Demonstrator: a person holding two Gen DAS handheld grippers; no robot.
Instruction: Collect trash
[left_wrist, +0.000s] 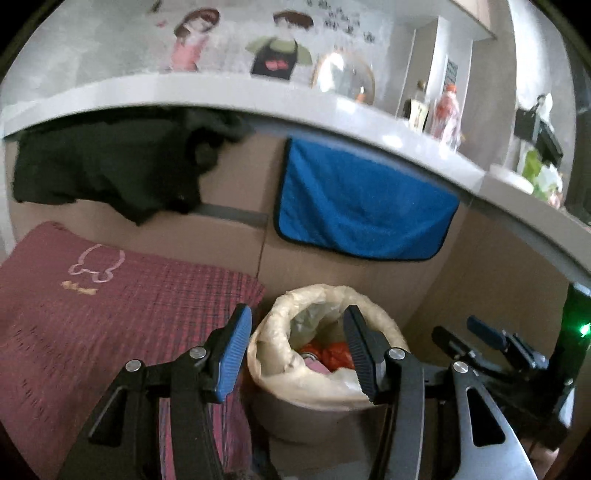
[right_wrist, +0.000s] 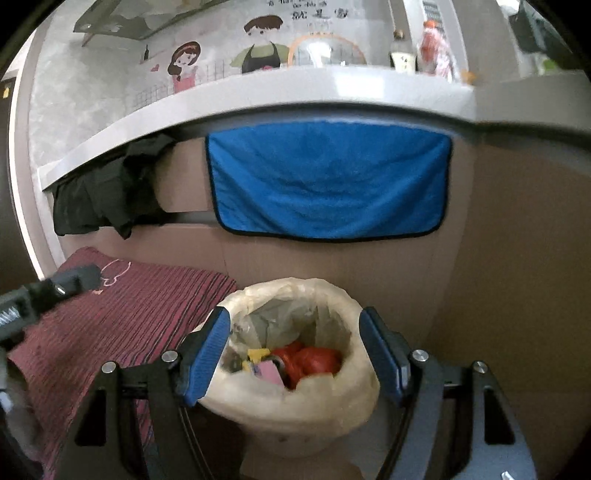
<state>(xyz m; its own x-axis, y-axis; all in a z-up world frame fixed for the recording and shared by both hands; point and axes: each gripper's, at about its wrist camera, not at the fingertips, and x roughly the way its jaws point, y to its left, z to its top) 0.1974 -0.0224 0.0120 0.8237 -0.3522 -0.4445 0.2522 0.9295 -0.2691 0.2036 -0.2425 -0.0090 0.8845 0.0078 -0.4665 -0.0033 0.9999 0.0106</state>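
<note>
One pale, glossy table (right_wrist: 332, 88) curves across the room above tan cabinet fronts, with two cartoon figure stickers on the grey wall behind it. One maroon ribbed mat (left_wrist: 122, 306) lies on the floor at left. Two cloths hang from the table edge: a blue towel (right_wrist: 328, 181) with dark binding and a crumpled black garment (left_wrist: 103, 166). One round trash bin (right_wrist: 295, 398), lined with a milky crinkled bag, stands beside the mat, holding red, pink and yellow trash (right_wrist: 310, 360). The left gripper (left_wrist: 295, 350) and right gripper (right_wrist: 295, 354) hover over it, jaws apart and empty.
</note>
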